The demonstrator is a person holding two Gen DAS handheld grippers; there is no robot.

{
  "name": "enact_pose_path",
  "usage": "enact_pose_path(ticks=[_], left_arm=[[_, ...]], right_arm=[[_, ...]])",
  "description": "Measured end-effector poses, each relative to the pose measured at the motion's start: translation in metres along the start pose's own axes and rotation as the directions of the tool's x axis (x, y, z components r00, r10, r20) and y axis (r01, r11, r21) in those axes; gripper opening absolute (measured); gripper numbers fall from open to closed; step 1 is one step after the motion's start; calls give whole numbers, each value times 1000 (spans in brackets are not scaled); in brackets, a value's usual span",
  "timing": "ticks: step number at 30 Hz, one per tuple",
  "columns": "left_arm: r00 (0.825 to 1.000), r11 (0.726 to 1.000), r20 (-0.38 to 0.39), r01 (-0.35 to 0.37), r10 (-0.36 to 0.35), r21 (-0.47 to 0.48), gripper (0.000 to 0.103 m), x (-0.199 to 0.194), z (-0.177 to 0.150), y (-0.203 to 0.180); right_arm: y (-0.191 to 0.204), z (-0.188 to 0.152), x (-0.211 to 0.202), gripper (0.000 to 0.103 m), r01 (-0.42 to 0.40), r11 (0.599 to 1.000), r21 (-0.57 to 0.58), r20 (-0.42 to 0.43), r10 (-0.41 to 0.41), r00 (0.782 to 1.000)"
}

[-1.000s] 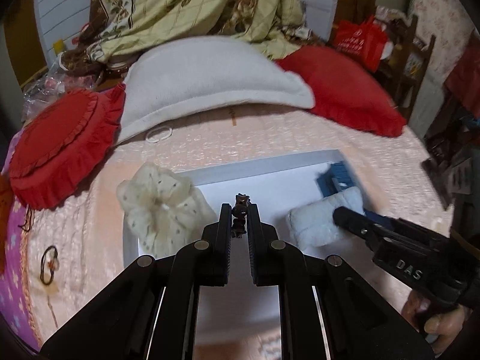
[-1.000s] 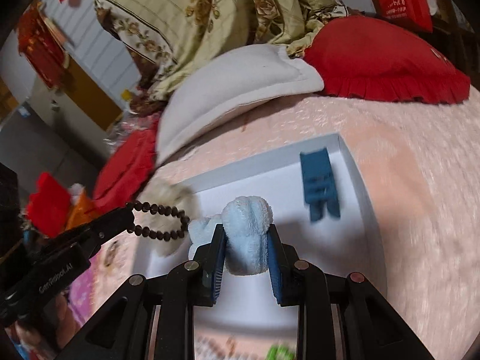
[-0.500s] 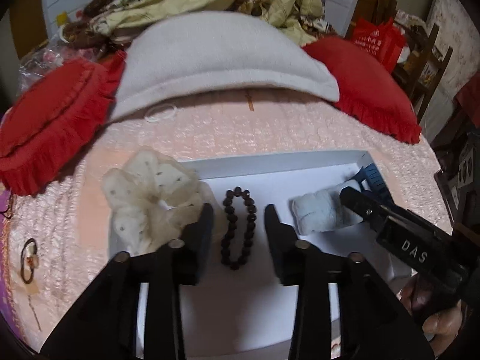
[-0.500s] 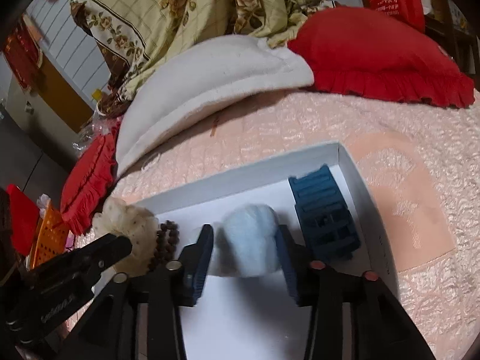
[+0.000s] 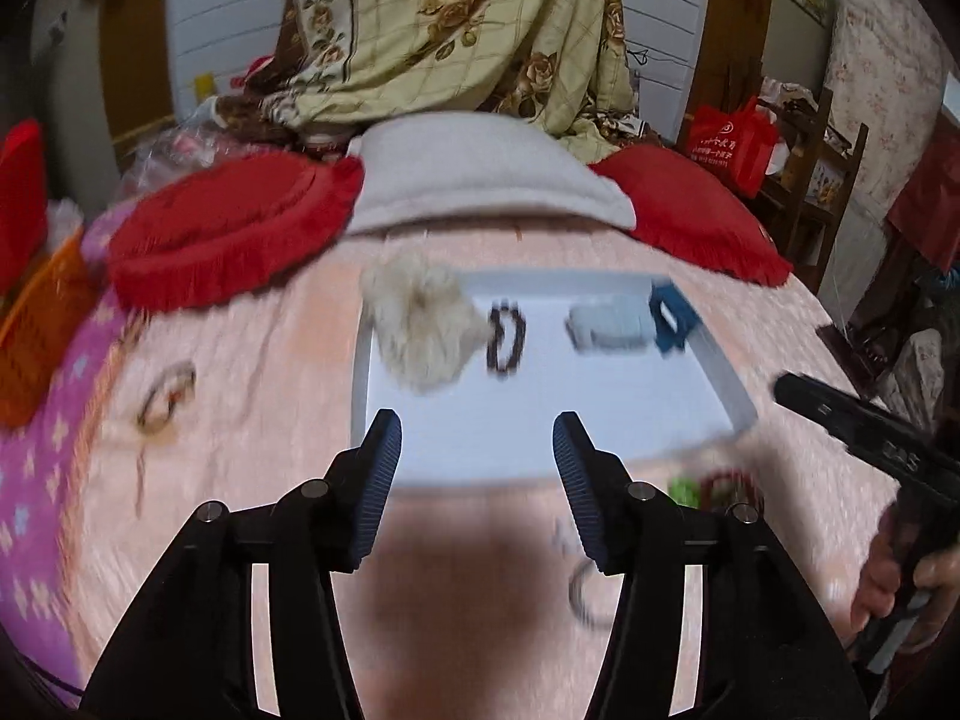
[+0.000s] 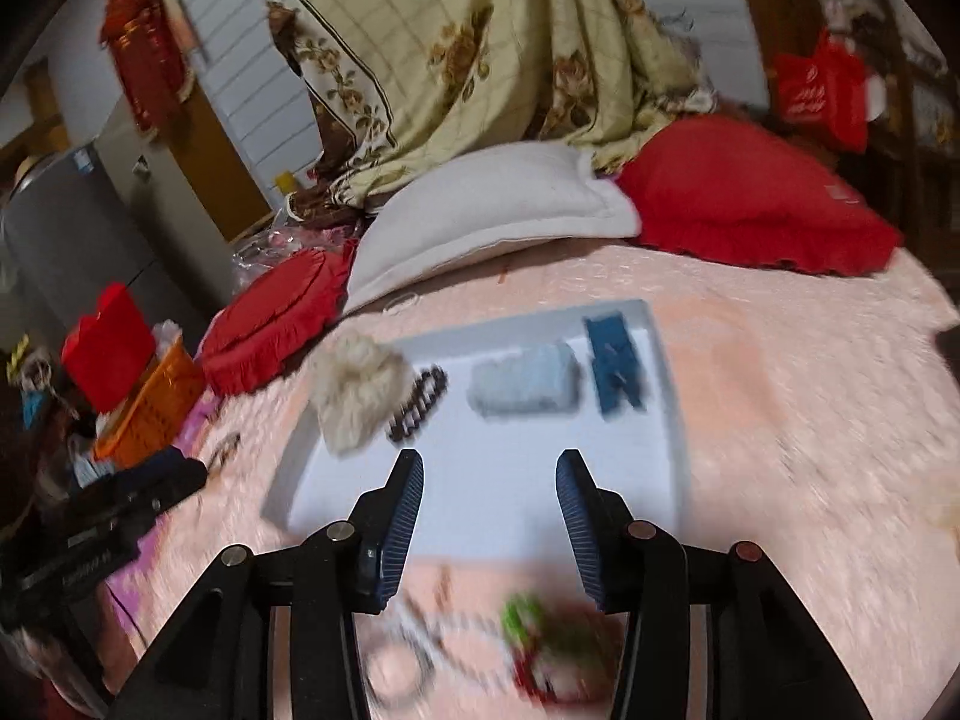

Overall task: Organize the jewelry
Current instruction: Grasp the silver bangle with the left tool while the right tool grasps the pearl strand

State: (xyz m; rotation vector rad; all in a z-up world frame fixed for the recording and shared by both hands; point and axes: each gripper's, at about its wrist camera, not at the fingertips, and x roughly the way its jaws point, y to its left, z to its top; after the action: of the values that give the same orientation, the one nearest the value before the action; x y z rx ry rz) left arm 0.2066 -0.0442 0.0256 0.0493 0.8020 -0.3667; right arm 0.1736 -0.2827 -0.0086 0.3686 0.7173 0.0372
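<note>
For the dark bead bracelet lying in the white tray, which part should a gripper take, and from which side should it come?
Take the bead bracelet across one long side of its loop, coming from above. It lies flat in the tray as a narrow oval, so only its strands offer something to pinch. The side away from the cream scrunchie looks freer; the scrunchie crowds the other.

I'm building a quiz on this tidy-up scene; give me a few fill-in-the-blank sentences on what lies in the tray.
The dark bead bracelet lies inside the white ____.
Between the bracelet and the blue hair clip lies a pale ____ scrunchie.
The cream scrunchie overlaps the tray's ____ edge.

Missing: tray; blue; left
</note>
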Motion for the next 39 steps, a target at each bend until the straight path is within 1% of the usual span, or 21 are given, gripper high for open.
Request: enact_pose_path(ticks=[2,3,5,7,10,13,15,18,19,20,22,23,25,27,28,30,35,36,38,39], left_arm=[[1000,1000,-25,12,-13,-14,52,8,-21,-1],[999,999,-43,20,-22,-26,52,13,-29,-1],[993,996,-97,59,-65,-66,52,26,-45,-1],[986,992,-131,94,-105,-88,52,34,-56,-4],[982,991,-133,123,-130,-60,52,41,-62,-16],[978,989,-149,146,-148,-24,52,49,-66,-27],[976,990,-164,143,-139,10,52,56,-68,-34],[975,990,-184,133,-123,44,51,65,-74,-40],[974,990,-190,136,-125,46,44,68,-75,-41],[972,989,-200,138,-126,46,40,71,-75,-42],[969,989,-214,138,-125,44,25,76,-76,-44],[968,990,-221,132,-119,45,21,78,-77,-44],[973,992,-209,111,-97,54,12,78,-78,-44],[972,993,-217,105,-92,49,8,78,-78,-40],[971,994,-222,99,-86,45,7,77,-77,-36],[973,997,-223,61,-50,46,7,74,-77,-27],[971,1000,-237,3,5,31,7,67,-83,1],[972,1000,-236,-4,10,26,7,66,-84,5],[971,1000,-239,3,-2,1,7,67,-83,12],[970,1000,-242,8,-10,-9,7,69,-83,13]], right_arm=[[-17,-31,-8,44,5,996,88,-10,-5,1000],[-24,-40,-9,44,17,992,126,-18,-14,1000],[-41,-69,-13,44,31,973,231,-47,-20,999],[-48,-87,-16,44,40,964,263,-64,-24,998],[-44,-99,-16,44,92,970,225,-92,-73,993],[-38,-100,-11,44,107,974,199,-108,-87,990],[-35,-99,-10,44,108,974,197,-107,-88,990],[-26,-101,-10,44,110,981,157,-109,-94,990],[-21,-101,-9,44,111,984,137,-111,-96,989],[-19,-101,-9,44,110,985,129,-113,-96,989],[-13,-101,-8,44,106,988,108,-120,-93,988],[-10,-101,-7,44,105,989,100,-124,-93,988],[-5,-102,-6,44,106,991,82,-130,-95,987],[2,-103,-4,44,106,992,62,-136,-97,986],[5,-104,-3,44,103,993,52,-141,-95,986],[13,-104,0,44,96,995,26,-151,-91,984],[47,-98,19,44,41,993,-114,-176,-61,983],[54,-97,25,44,34,988,-149,-179,-61,982],[68,-94,42,44,33,973,-229,-186,-77,980],[70,-93,46,44,34,969,-246,-190,-83,978]])
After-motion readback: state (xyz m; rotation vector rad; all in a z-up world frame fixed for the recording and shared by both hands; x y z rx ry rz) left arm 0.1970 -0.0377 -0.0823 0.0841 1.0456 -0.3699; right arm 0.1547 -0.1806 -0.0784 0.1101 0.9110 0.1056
